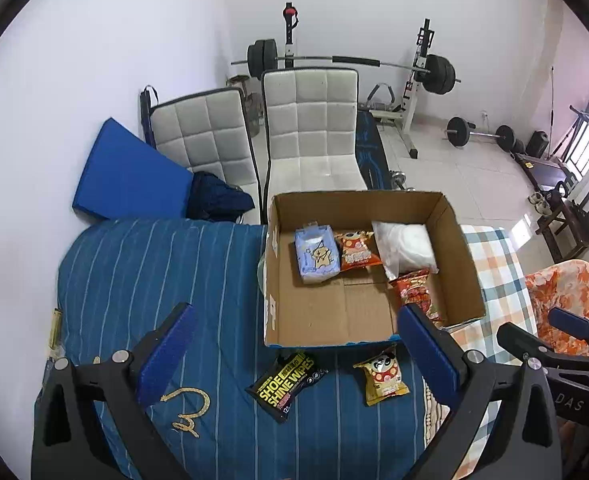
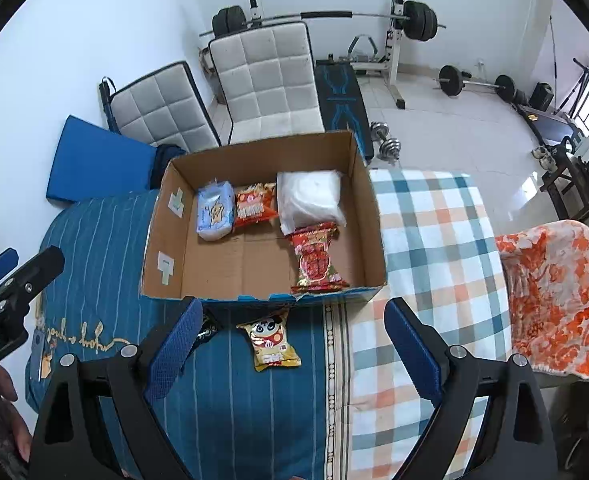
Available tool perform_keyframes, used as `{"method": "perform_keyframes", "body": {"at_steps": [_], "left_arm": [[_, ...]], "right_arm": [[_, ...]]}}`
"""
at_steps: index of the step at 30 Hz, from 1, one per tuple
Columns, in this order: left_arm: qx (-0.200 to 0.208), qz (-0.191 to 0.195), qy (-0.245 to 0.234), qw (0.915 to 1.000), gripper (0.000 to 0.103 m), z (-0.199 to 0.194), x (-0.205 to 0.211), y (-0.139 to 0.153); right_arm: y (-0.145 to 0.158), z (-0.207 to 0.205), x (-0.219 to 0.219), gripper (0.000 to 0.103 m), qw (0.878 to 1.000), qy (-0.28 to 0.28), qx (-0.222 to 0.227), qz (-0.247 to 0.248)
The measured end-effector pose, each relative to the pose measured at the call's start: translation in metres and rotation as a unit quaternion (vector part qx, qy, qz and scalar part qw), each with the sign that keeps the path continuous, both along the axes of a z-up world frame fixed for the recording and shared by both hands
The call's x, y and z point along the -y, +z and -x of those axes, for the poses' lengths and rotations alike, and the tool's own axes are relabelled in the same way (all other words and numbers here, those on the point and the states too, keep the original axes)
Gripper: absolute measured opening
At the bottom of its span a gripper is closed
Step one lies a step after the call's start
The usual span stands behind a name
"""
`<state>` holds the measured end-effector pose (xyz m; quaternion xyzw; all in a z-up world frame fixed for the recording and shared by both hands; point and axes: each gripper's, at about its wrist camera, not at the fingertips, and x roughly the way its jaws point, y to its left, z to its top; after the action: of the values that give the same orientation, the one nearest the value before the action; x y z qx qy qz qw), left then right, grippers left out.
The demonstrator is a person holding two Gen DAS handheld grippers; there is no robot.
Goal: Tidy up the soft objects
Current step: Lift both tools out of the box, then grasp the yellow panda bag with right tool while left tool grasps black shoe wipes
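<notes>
A cardboard box (image 1: pixel 272 288) (image 2: pixel 368 216) stands on the bed. In it lie a light blue tissue pack (image 1: pixel 317 255) (image 2: pixel 214 216), an orange snack bag (image 1: pixel 356 251) (image 2: pixel 254 206), a white plastic bag (image 1: pixel 406 248) (image 2: pixel 310 196) and a red snack pack (image 1: pixel 414 294) (image 2: pixel 316 260). In front of the box lie a black shoe-wipes pack (image 1: pixel 286 384), mostly hidden in the right wrist view, and a yellow snack bag (image 1: pixel 382 376) (image 2: pixel 272 344). My left gripper (image 1: pixel 294 354) is open and empty above them. My right gripper (image 2: pixel 290 340) is open and empty above the yellow bag.
The bed has a blue striped cover (image 1: pixel 154 272) (image 2: pixel 102 240) and a checked blanket (image 2: pixel 434 232) (image 1: pixel 494 264). An orange floral blanket (image 2: pixel 554 292) lies on the right. White chairs (image 1: pixel 310 128) and weights (image 1: pixel 434 72) stand beyond.
</notes>
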<state>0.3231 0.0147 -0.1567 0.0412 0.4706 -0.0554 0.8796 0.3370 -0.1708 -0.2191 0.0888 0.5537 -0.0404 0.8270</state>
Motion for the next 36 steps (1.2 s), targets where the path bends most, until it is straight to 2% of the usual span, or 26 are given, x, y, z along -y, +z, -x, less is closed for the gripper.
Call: {"method": "perform_keyframes", "body": {"at_steps": [2, 4, 8, 12, 17, 20, 23, 24, 25, 26, 28, 29, 32, 36], "left_arm": [[-0.011, -0.003, 0.004, 0.9999, 0.103, -0.005, -0.004, -0.01], [-0.029, -0.008, 0.006, 0.9995, 0.103, -0.012, -0.009, -0.027], [-0.083, -0.009, 0.0, 0.9965, 0.103, -0.022, -0.02, -0.075], [-0.161, -0.023, -0.019, 0.9866, 0.103, -0.027, -0.029, -0.141], [-0.231, -0.056, -0.043, 0.9703, 0.102, -0.032, -0.032, -0.217], [-0.262, -0.07, -0.061, 0.9607, 0.102, -0.036, -0.031, -0.251], [-0.295, -0.073, -0.083, 0.9489, 0.102, -0.039, -0.027, -0.285], [-0.301, -0.071, -0.086, 0.9472, 0.097, -0.04, -0.027, -0.292], [-0.314, -0.061, -0.092, 0.9429, 0.089, -0.041, -0.026, -0.302], [-0.321, -0.048, -0.092, 0.9414, 0.08, -0.042, -0.026, -0.309], [-0.318, -0.009, -0.091, 0.9437, 0.072, -0.04, -0.027, -0.31], [-0.318, -0.004, -0.088, 0.9439, 0.066, -0.038, -0.026, -0.31], [-0.326, 0.002, -0.077, 0.9423, 0.062, -0.029, -0.023, -0.309], [-0.334, -0.015, -0.037, 0.9418, 0.059, -0.002, -0.019, -0.308]], "right_arm": [[-0.014, -0.003, -0.002, 0.094, 1.0, 0.005, -0.016, -0.005], [-0.041, -0.009, -0.008, 0.094, 0.999, 0.023, -0.047, -0.01], [-0.117, -0.017, -0.021, 0.094, 0.99, 0.044, -0.131, -0.022], [-0.182, -0.024, -0.034, 0.094, 0.981, 0.056, -0.182, -0.026], [-0.236, -0.029, -0.047, 0.093, 0.974, 0.06, -0.216, -0.027], [-0.258, -0.03, -0.054, 0.089, 0.97, 0.062, -0.233, -0.029], [-0.276, -0.029, -0.056, 0.072, 0.966, 0.057, -0.249, -0.038], [-0.281, -0.027, -0.057, 0.061, 0.964, 0.055, -0.256, -0.036], [-0.283, -0.026, -0.057, 0.059, 0.964, 0.055, -0.256, -0.036], [-0.284, -0.025, -0.057, 0.058, 0.965, 0.054, -0.254, -0.037], [-0.284, -0.021, -0.058, 0.054, 0.965, 0.055, -0.256, -0.033], [-0.283, -0.018, -0.058, 0.052, 0.964, 0.058, -0.258, -0.03], [-0.283, -0.009, -0.058, 0.048, 0.962, 0.06, -0.267, -0.022], [-0.283, 0.006, -0.052, 0.048, 0.958, 0.053, -0.281, -0.023]]}}
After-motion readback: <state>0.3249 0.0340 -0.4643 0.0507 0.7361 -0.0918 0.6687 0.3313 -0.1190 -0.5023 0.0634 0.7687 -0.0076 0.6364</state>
